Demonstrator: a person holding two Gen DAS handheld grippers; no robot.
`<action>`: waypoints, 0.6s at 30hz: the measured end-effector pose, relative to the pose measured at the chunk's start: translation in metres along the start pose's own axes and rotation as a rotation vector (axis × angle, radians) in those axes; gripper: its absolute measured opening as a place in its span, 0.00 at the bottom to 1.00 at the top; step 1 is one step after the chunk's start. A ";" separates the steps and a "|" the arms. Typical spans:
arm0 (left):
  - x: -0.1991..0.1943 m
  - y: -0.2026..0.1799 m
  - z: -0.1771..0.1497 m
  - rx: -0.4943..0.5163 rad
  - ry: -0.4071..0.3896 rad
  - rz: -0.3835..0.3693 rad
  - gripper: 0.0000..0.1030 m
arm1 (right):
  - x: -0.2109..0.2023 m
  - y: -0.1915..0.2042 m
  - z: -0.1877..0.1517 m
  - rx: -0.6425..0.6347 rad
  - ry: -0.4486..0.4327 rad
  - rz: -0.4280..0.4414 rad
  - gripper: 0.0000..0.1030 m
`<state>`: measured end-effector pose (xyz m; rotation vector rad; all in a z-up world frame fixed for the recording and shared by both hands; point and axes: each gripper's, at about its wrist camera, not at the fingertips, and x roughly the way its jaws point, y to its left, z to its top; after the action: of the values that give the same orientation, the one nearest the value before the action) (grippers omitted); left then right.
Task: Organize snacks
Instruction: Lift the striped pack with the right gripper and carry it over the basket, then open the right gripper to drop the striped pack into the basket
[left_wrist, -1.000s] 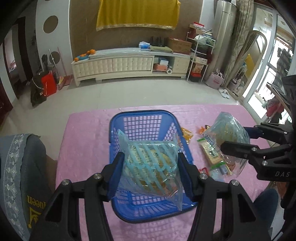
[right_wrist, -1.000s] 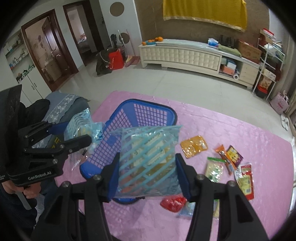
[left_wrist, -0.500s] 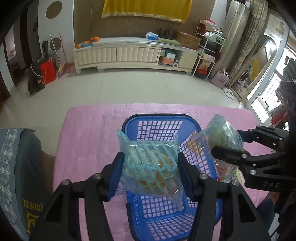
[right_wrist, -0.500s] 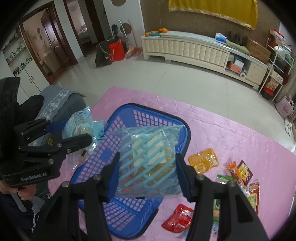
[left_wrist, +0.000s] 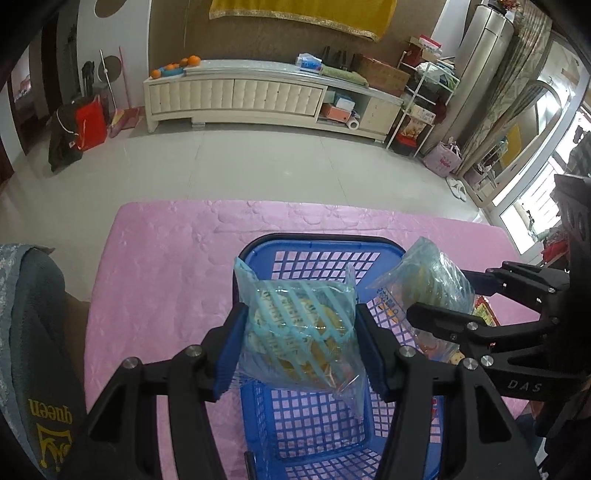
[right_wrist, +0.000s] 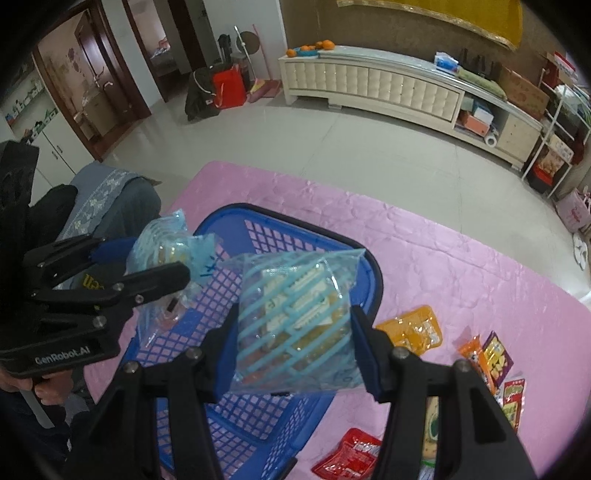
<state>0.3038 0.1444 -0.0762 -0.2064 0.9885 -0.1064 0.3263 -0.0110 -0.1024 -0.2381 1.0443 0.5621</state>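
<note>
A blue plastic basket (left_wrist: 317, 417) stands on the pink tablecloth; it also shows in the right wrist view (right_wrist: 258, 236). My left gripper (left_wrist: 299, 345) is shut on a teal-striped clear snack bag (left_wrist: 299, 332) held over the basket. My right gripper (right_wrist: 295, 350) is shut on a second teal-striped snack bag (right_wrist: 295, 317), held above the basket's right rim. Each gripper shows in the other's view: the right one (left_wrist: 439, 295) at the right, the left one (right_wrist: 162, 266) at the left.
Loose snack packets lie on the cloth right of the basket: an orange one (right_wrist: 413, 328), a red one (right_wrist: 351, 456), and several colourful ones (right_wrist: 495, 360). A grey chair back (left_wrist: 33, 332) stands at the left. Bare pink cloth (left_wrist: 166, 266) surrounds the basket.
Both grippers have moved in over the basket with their bags; the basket now lies lower and closer in both views. Both stay shut.
</note>
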 end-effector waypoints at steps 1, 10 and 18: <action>0.003 0.001 0.001 -0.006 0.006 0.000 0.54 | 0.001 0.001 0.001 -0.001 0.002 -0.002 0.58; 0.001 0.010 0.013 -0.025 -0.040 0.002 0.65 | 0.006 0.000 0.011 -0.019 0.002 -0.056 0.74; -0.014 -0.006 0.002 0.009 -0.050 0.026 0.66 | -0.014 -0.012 -0.008 0.033 -0.021 -0.081 0.82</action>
<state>0.2980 0.1415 -0.0624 -0.1872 0.9400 -0.0817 0.3216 -0.0286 -0.0948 -0.2442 1.0185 0.4732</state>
